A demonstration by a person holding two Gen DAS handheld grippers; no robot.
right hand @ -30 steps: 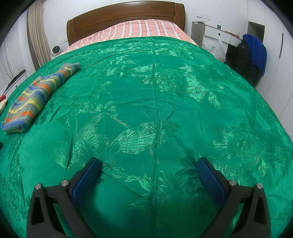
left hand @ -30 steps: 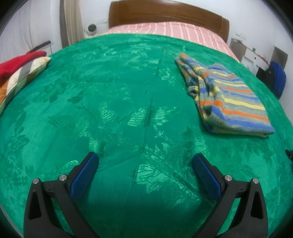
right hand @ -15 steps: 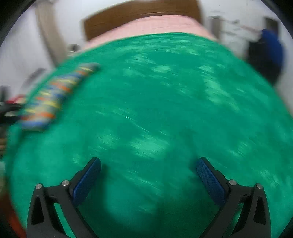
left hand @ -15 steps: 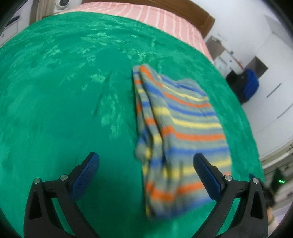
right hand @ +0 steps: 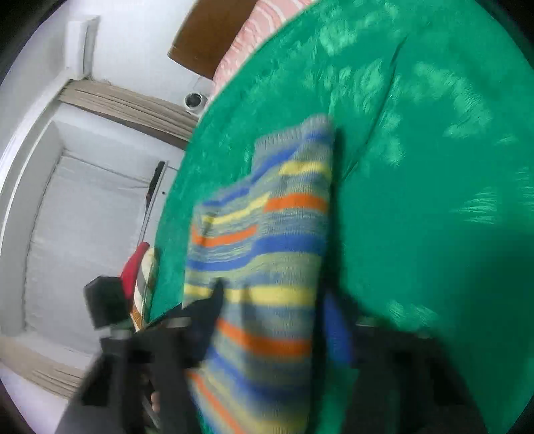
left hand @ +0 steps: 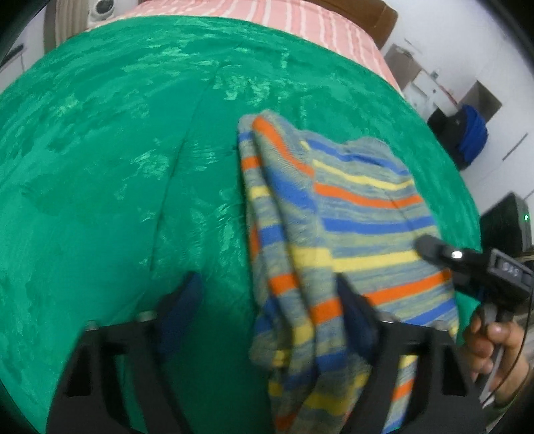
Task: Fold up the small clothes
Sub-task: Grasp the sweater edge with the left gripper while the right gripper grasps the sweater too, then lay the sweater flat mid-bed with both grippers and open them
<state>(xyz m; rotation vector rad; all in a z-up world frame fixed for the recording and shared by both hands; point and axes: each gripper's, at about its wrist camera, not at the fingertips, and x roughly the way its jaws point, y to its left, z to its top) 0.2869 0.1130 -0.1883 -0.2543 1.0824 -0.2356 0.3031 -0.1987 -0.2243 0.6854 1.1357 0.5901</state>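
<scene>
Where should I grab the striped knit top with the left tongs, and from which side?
Take the striped knit top by its bunched near-left fold, coming in low from the near edge of the green bedspread. That ridge stands proud, and the open left tongs already straddle it.

A big bed (left hand: 100, 167) has a shiny green cover and a brown wooden headboard (right hand: 207, 43). The walls (right hand: 126, 40) are white. Striped pink sheets (left hand: 267, 13) show at the top.
</scene>
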